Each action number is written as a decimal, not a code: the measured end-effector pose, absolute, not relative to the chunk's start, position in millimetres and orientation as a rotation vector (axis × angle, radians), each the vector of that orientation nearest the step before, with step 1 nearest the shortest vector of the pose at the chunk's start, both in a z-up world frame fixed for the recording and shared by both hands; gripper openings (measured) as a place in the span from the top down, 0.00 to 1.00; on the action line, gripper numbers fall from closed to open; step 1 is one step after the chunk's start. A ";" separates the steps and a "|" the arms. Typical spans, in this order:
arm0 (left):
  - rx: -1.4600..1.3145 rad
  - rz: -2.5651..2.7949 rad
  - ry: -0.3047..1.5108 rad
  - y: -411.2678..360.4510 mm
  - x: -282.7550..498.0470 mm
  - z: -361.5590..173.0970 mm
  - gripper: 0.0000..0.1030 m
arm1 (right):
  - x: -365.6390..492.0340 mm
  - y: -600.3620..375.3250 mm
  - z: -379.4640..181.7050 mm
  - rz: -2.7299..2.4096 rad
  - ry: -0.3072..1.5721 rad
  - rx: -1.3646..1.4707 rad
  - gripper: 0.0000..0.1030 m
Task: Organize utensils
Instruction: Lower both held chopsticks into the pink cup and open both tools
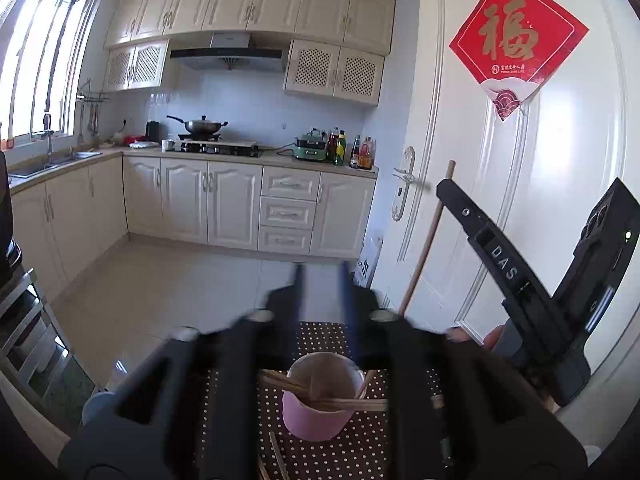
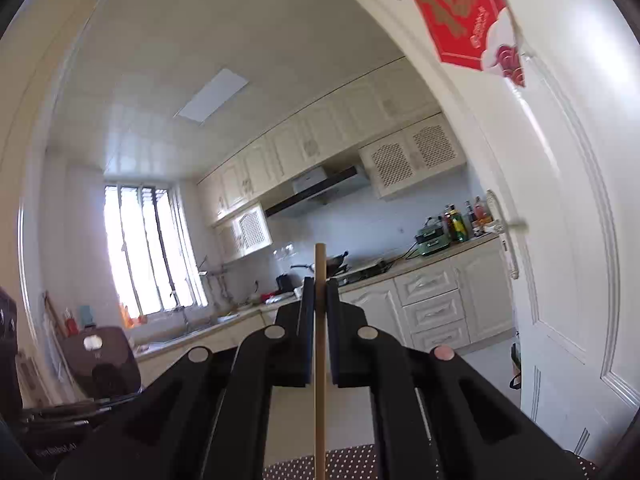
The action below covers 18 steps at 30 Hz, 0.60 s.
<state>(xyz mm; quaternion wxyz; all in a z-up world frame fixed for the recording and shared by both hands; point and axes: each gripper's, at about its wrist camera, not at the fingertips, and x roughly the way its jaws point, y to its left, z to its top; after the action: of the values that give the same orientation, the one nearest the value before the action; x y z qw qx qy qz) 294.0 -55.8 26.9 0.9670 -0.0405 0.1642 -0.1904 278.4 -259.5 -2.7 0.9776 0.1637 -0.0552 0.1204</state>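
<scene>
Wooden chopstick (image 2: 320, 320) clamped upright between smooth black jaws.

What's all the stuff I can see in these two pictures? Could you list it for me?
Cup: one, pink, on the dotted cloth, several chopsticks lying across its rim.
Chopstick: one, light wood, upright, clamped in the right tool.
Dotted cloth: one, dark with white dots, under the cup.
Wok: one, metal, on the stove at the far counter.
Bottles: a cluster, mixed colours, right end of the counter.
Door: one, white, at right, red paper sign on it.
Left tool: black, blurred, jaws apart above the cup, nothing between them.
Right tool: black, shut on the chopstick.
</scene>
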 end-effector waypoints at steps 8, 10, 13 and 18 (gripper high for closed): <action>-0.108 -0.378 0.343 -46.8 290.7 25.8 0.45 | 275.1 -250.5 -12.8 0.294 -0.051 0.280 0.95; -0.109 -0.373 0.354 -46.4 291.0 25.5 0.44 | 272.8 -248.5 -15.7 0.299 -0.037 0.267 0.95; -0.106 -0.362 0.363 -44.4 288.4 24.4 0.42 | 270.7 -245.5 -20.5 0.311 -0.011 0.256 0.95; -0.102 -0.348 0.373 -42.2 282.9 26.5 0.40 | 266.7 -240.5 -25.7 0.339 0.038 0.248 0.94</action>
<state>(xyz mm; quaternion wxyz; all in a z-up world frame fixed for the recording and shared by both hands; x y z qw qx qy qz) 282.9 -42.2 26.5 0.9663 -0.0506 0.1845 -0.1721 266.7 -240.5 -25.7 0.9779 0.1230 0.0187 0.1680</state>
